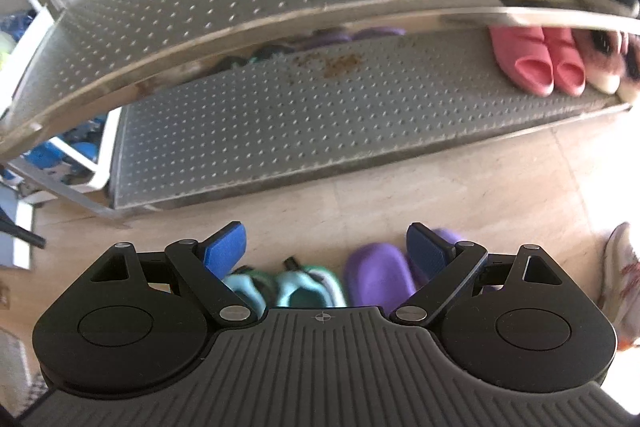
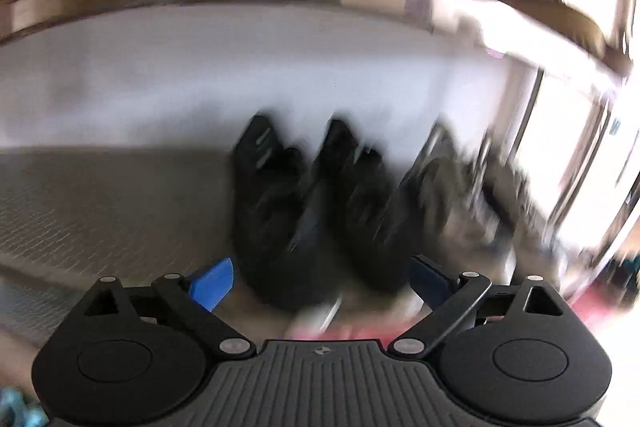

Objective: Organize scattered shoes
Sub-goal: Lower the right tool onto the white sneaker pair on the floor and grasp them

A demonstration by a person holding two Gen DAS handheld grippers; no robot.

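**Shoes wait on floor and rack as both grippers hang empty**

The left gripper (image 1: 326, 247) hovers over pale floor in front of a steel shoe rack (image 1: 280, 131), its blue pads spread wide with nothing between them. Below it lie two teal sandals (image 1: 280, 287) and two purple slippers (image 1: 378, 277), side by side. On the lower shelf sit two pink slides (image 1: 538, 61), with a fuzzy pair just beside them at the right end — the rest of that shelf is bare, as is most of the one above. A white-and-red sneaker (image 1: 622, 279) shows at the frame's right edge.

The right gripper (image 2: 322, 285) — its view blurred — stands wide open too, gripping nothing, before two black shoes (image 2: 312, 211) on a shelf. Greyish shoes sit beside them; dark shoes line the shelf above.
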